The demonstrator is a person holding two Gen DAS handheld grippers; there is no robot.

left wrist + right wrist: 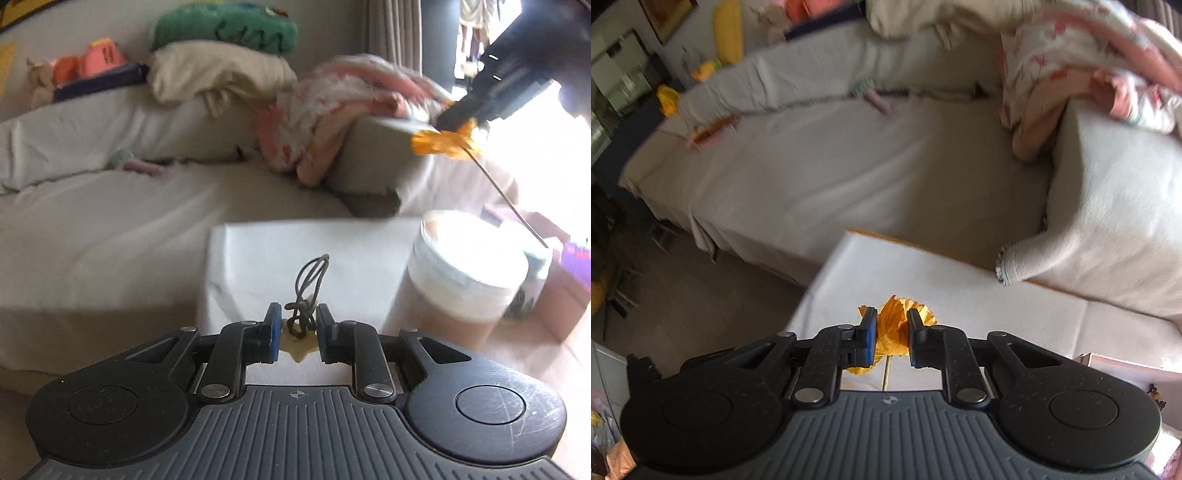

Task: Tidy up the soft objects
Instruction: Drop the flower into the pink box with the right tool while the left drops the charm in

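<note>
My left gripper (298, 320) is shut on a small pale yellow soft item with a dark cord loop (308, 295), held above a white-covered table (258, 258). My right gripper (891, 328) is shut on an orange fabric flower (899, 325) with a thin stem; the flower also shows in the left wrist view (445, 142) at the upper right, with its stem slanting down toward a white jar (467, 264). A pink and white blanket (332, 110) lies over the sofa arm.
A grey-covered sofa (110, 221) fills the background, with a cream cushion (221, 74) and a green plush (225, 29) stacked on its back. A cardboard box (561, 295) stands right of the jar. The floor (683, 295) lies left of the table.
</note>
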